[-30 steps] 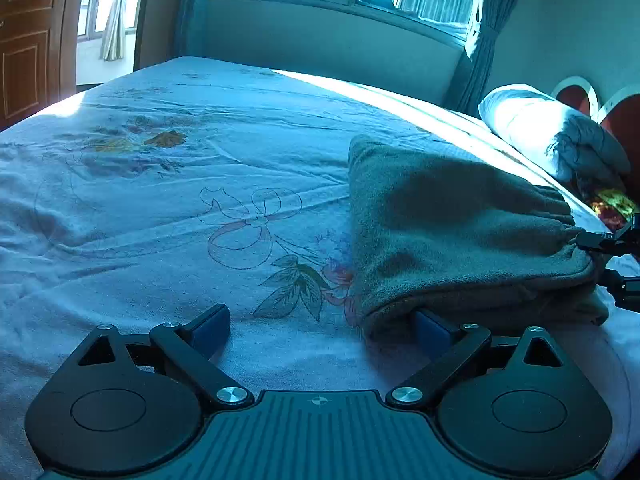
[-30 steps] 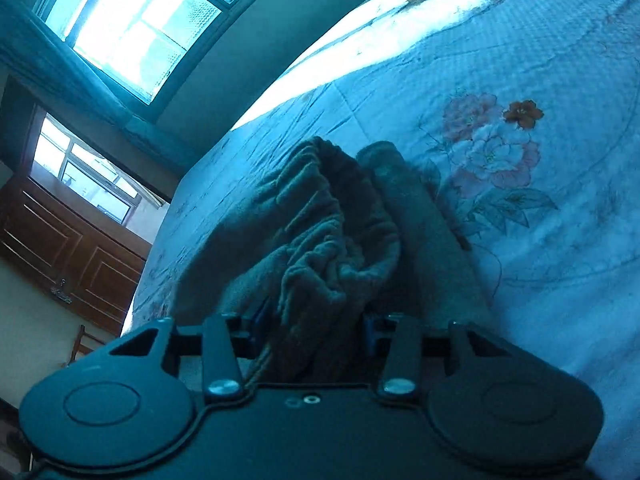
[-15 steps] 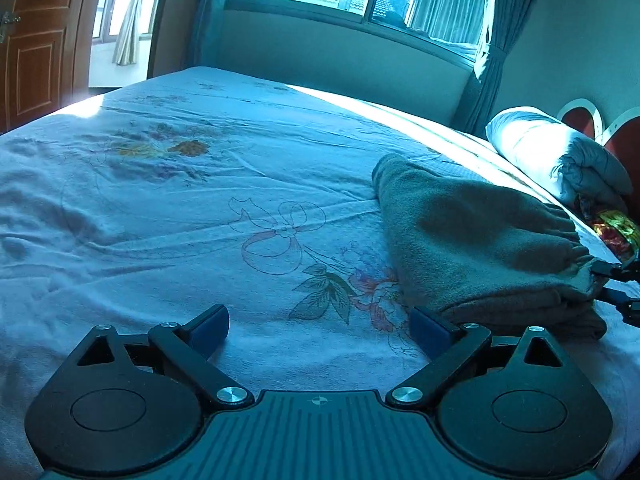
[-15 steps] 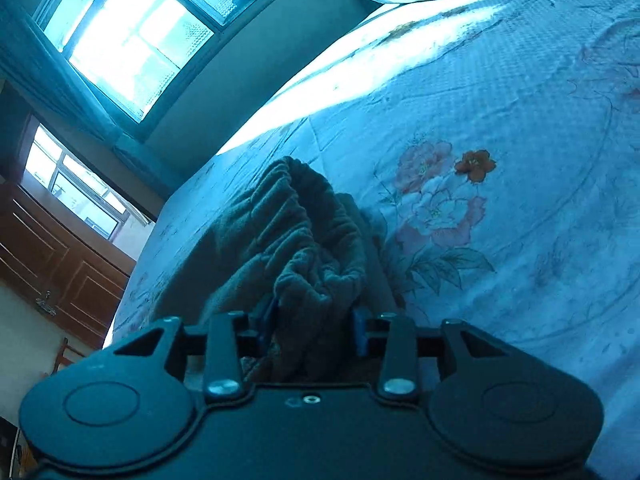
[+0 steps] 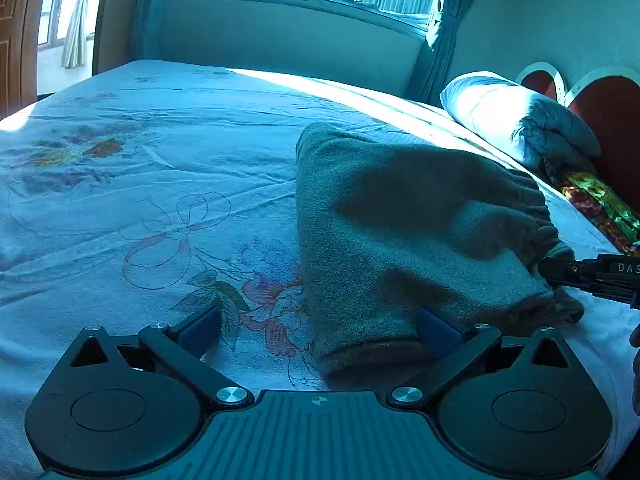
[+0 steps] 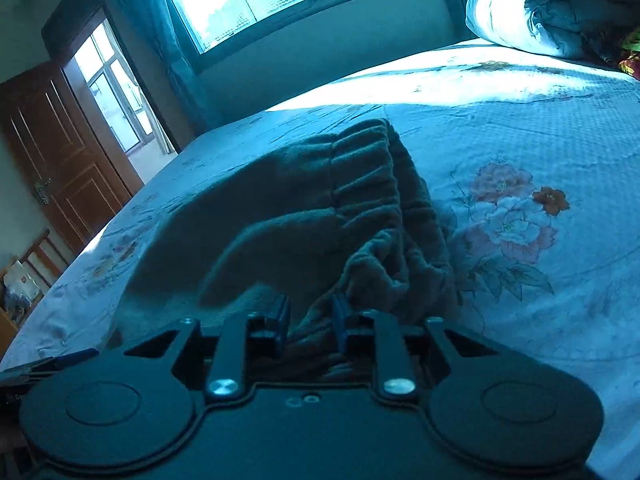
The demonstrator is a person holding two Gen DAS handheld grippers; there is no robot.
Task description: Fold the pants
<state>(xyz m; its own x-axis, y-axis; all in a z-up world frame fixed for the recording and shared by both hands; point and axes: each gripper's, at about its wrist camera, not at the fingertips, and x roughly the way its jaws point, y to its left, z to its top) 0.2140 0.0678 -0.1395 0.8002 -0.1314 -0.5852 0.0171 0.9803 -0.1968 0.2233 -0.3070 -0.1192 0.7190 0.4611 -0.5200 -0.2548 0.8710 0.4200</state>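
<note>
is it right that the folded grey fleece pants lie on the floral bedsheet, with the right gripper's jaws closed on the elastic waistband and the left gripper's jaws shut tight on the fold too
Not quite. The left gripper is wide open, its jaws pinching nothing, as the left wrist view shows. The rest holds: the folded grey fleece pants lie on the floral bedsheet, and the right gripper is closed on the elastic waistband.

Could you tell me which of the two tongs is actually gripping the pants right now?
The right tongs, pinching the gathered waistband of the pants; the left tongs gape wide, clamping nothing.

text: "DAS", cut off | on: right claw (image 5: 560, 270) body
</note>
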